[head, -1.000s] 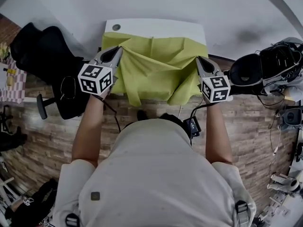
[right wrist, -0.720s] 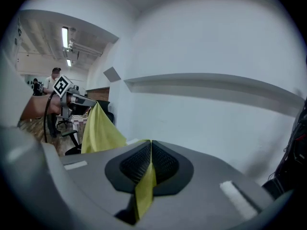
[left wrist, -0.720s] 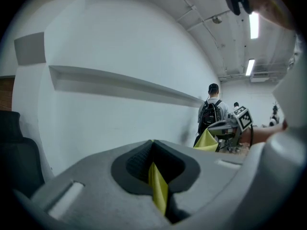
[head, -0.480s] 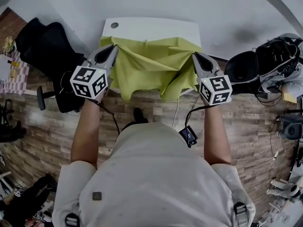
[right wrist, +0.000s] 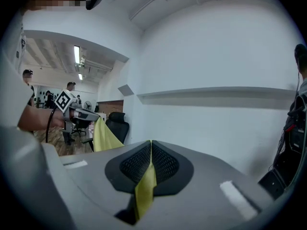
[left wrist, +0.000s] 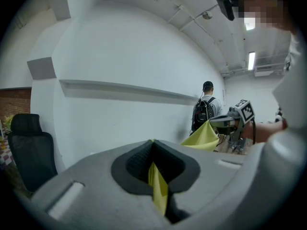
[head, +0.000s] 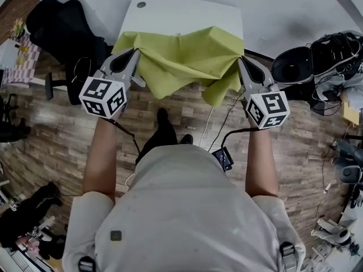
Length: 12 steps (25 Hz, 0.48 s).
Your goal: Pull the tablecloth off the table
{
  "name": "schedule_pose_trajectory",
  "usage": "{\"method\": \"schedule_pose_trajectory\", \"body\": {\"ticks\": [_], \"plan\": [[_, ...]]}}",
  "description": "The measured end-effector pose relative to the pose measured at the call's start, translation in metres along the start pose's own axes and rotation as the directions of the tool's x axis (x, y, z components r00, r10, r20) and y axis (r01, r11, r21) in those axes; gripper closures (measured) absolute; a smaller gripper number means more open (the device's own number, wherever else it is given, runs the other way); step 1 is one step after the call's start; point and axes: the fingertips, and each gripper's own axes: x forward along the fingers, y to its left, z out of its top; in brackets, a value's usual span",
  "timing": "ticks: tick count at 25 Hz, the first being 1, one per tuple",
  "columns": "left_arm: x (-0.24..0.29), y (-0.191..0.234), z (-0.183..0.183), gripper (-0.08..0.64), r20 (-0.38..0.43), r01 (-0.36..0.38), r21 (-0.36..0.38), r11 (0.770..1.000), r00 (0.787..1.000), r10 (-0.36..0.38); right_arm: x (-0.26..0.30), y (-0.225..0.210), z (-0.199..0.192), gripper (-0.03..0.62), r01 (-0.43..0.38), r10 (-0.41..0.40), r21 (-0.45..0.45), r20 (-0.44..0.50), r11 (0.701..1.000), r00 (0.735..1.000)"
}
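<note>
The yellow-green tablecloth (head: 184, 55) lies bunched and creased over the near part of the white table (head: 187, 15), with its near edge drawn off past the table's near edge and hanging above the wooden floor (head: 187, 115). The far part of the table is bare, with a small round hole (head: 141, 5) near its far left corner. The left gripper (head: 135, 52) has its jaws closed on the cloth's near left corner; in the left gripper view a narrow yellow strip is pinched between the dark pads. The right gripper (head: 241, 59) has its jaws closed on the near right corner in the same way, and a fold of cloth droops below it toward the floor. The two grippers are held well apart, about as wide as the table, so the cloth spans between them. A black office chair (head: 62, 24) stands just beside the table's left edge, and black bags (head: 315, 67) sit to its right. A person with a backpack (left wrist: 205, 110) stands by the far wall.
</note>
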Motion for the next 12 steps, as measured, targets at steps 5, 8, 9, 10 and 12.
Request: {"method": "schedule_pose_trajectory", "body": {"ticks": [5, 8, 9, 10, 12], "plan": [[-0.034, -0.008, 0.000, 0.558, 0.006, -0.008, 0.016, 1.000, 1.000, 0.008, -0.022, 0.032, 0.022, 0.578, -0.023, 0.023, -0.016, 0.047, 1.000, 0.999], [-0.049, -0.006, 0.002, 0.558, 0.025, -0.005, 0.018, 1.000, 1.000, 0.005, -0.029, 0.058, 0.036, 0.578, -0.030, 0.033, -0.033, 0.072, 0.999, 0.997], [-0.054, -0.005, 0.003, 0.558, 0.029, 0.000, 0.021, 1.000, 1.000, -0.001, -0.030, 0.066, 0.040, 0.578, -0.029, 0.032, -0.038, 0.077, 0.999, 0.996], [-0.059, -0.005, 0.003, 0.558, 0.034, 0.007, 0.024, 1.000, 0.999, -0.008, -0.032, 0.073, 0.044, 0.578, -0.027, 0.030, -0.044, 0.080, 0.999, 0.996], [-0.072, 0.001, 0.004, 0.558, 0.043, 0.019, 0.027, 0.999, 0.999, -0.020, -0.034, 0.090, 0.051, 0.578, -0.019, 0.023, -0.052, 0.086, 0.998, 0.996]]}}
